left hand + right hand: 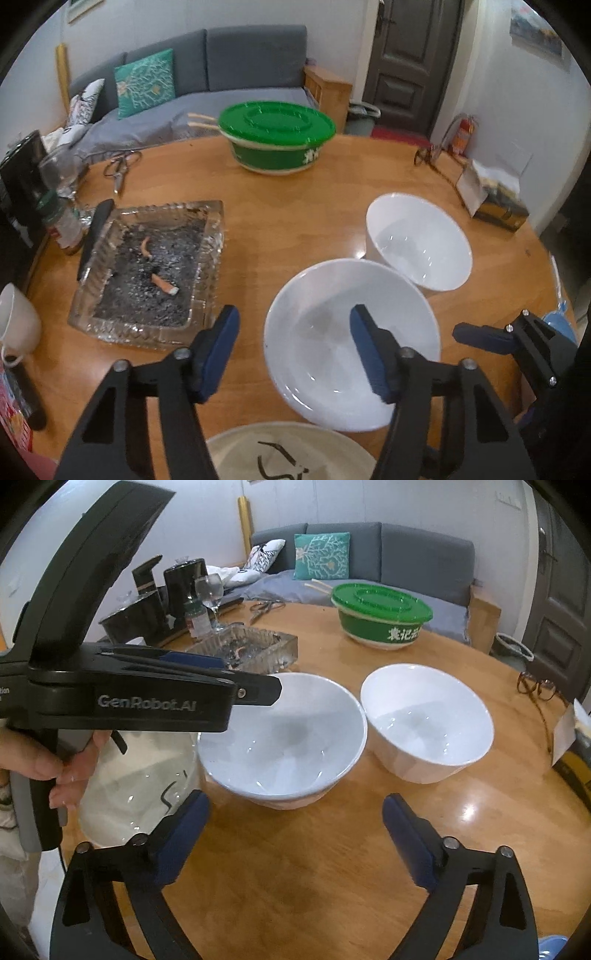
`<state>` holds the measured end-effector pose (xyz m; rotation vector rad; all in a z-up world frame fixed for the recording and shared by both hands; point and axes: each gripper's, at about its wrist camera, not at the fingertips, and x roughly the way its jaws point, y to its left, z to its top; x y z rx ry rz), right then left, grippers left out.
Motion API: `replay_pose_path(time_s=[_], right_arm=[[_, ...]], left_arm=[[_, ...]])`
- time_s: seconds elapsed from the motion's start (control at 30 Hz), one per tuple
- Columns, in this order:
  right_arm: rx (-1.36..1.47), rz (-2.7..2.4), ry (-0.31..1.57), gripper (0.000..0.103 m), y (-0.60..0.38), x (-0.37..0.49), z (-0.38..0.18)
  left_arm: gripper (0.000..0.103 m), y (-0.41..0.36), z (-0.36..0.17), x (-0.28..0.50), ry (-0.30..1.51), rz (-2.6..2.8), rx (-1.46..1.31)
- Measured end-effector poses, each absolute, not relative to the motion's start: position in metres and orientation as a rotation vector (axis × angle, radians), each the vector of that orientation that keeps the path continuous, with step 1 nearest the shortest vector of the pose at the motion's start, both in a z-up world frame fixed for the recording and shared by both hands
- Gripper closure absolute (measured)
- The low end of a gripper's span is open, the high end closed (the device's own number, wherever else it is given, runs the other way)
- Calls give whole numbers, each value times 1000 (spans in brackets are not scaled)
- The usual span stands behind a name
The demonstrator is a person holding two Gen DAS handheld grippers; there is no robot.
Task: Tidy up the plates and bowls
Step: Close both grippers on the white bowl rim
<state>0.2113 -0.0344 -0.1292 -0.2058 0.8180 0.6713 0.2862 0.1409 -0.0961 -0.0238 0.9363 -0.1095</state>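
Observation:
Two white bowls stand side by side on the round wooden table (295,221). The wide bowl (351,343) (284,738) is nearer; the smaller, deeper bowl (421,240) (428,720) is just behind and to its right. A cream plate (291,454) (136,786) with a black mark lies at the near edge. My left gripper (293,343) is open, straddling the wide bowl's left rim, right finger over the bowl's inside. My right gripper (295,834) is open and empty, low over the table in front of both bowls.
A glass ashtray (155,269) with butts sits left of the bowls. A green lidded container (277,140) stands at the back. Scissors (118,170), a wine glass (210,590), a jar, a mug (18,325), glasses (539,690) and a small box (491,199) ring the table.

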Motion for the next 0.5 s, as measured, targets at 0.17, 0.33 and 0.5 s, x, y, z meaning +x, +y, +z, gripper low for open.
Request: replay_pose_path(time_s=[0.17, 0.33, 0.5], right_arm=[[-217, 692, 842, 21, -26, 218, -137], [-237, 702, 842, 23, -20, 219, -140], [-259, 708, 821, 23, -15, 217, -140]], left_arm=[[66, 139, -107, 299, 995, -140, -21], [78, 140, -116, 307, 1016, -125, 3], [87, 146, -120, 310, 1035, -110, 1]])
